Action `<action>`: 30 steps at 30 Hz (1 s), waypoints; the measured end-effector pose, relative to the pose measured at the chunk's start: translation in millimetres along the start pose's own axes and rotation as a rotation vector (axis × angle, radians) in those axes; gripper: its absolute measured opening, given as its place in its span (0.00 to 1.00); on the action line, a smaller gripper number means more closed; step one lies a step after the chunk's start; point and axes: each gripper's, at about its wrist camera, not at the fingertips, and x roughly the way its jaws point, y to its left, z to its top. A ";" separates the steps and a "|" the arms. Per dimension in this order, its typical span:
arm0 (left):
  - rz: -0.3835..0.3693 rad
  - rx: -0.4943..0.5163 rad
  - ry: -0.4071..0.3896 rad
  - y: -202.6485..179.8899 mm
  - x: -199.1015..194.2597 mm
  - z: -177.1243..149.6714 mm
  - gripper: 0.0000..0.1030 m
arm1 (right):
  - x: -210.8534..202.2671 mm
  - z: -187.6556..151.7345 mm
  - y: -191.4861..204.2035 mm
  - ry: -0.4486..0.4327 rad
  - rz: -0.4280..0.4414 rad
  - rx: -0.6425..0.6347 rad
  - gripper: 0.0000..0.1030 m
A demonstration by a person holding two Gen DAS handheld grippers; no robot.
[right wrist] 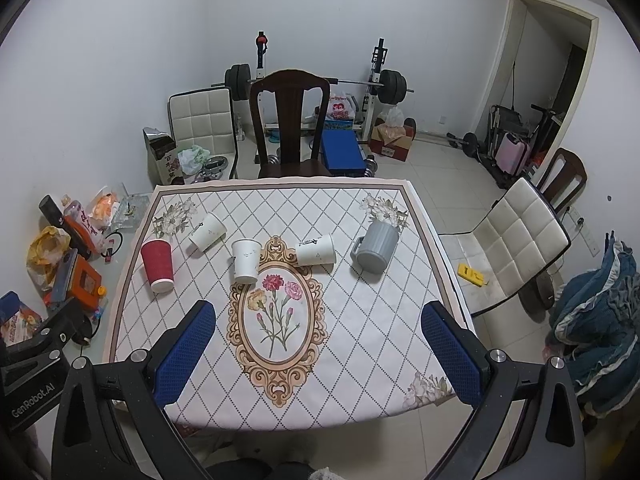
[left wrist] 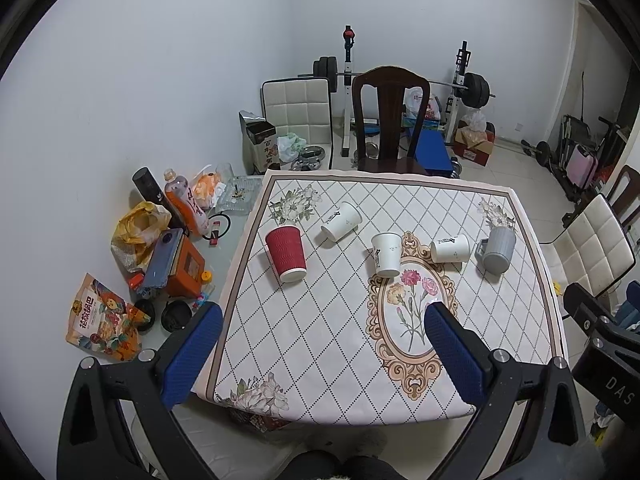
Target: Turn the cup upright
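Several cups sit in a row across the far half of the table (left wrist: pixel 320 360). A red ribbed paper cup (left wrist: pixel 286 253) (right wrist: pixel 158 265) stands mouth down at the left. Three white paper cups follow: one (left wrist: pixel 341 221) (right wrist: pixel 207 231) lies on its side, one (left wrist: pixel 386 254) (right wrist: pixel 245 260) stands mouth down, one (left wrist: pixel 450 248) (right wrist: pixel 315 249) lies on its side. A grey ribbed mug (left wrist: pixel 496 249) (right wrist: pixel 376 247) stands mouth down at the right. My left gripper (left wrist: pixel 320 322) and right gripper (right wrist: pixel 318 320) are both open, empty and held above the near table edge.
The table's left strip holds clutter: snack bag (left wrist: pixel 102 318), bottles (left wrist: pixel 186 200), phone on an orange box (left wrist: pixel 168 264), yellow bag (left wrist: pixel 138 232). A dark wooden chair (left wrist: pixel 390 116) stands behind the table, a white padded chair (right wrist: pixel 516 240) to the right. Weight equipment lines the back wall.
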 end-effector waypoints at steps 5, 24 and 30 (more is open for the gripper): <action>0.002 0.001 -0.001 0.8 -1.2 3.7 1.00 | -0.6 -0.4 0.0 -0.002 0.000 0.002 1.00; 0.001 0.007 -0.001 -3.6 -5.4 16.9 1.00 | -3.2 1.4 0.7 -0.007 0.000 0.004 1.00; -0.001 0.006 -0.001 -3.7 -5.5 16.2 1.00 | -3.3 1.5 0.6 -0.007 0.001 0.003 1.00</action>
